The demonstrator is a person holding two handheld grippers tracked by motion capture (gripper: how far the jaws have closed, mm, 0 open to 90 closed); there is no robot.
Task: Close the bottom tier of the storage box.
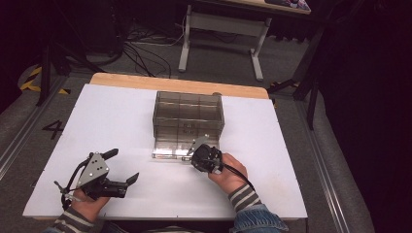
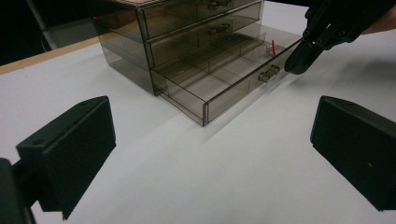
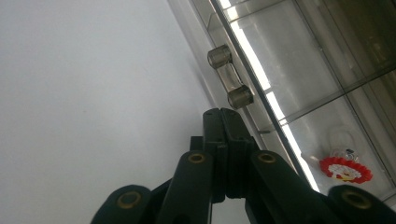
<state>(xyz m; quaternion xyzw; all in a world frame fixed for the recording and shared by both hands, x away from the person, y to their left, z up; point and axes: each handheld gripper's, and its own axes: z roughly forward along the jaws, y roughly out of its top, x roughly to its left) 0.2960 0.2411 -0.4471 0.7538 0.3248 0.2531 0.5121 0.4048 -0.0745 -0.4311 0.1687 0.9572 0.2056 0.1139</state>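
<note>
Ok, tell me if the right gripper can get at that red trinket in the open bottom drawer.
Probably yes. The bottom drawer is pulled out and open on top, the red trinket lies uncovered just behind its front, and the right gripper sits beside the handle, jaws shut.

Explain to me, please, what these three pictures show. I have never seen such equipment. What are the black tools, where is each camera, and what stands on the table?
No robot is here: a person holds a black two-jaw hand gripper in each hand. The high view looks down from above on a white table. The other two pictures come from a camera riding on each gripper, looking along its jaws.

On the table stands a smoky transparent plastic drawer cabinet. Its bottom drawer is pulled out, and a small red and white object lies inside it.

The left gripper rests near the table's front edge with its jaws wide apart, holding nothing. The right gripper has its jaws closed together, empty, with the tips close beside the drawer's clear handle; whether they touch the drawer front I cannot tell.
</note>
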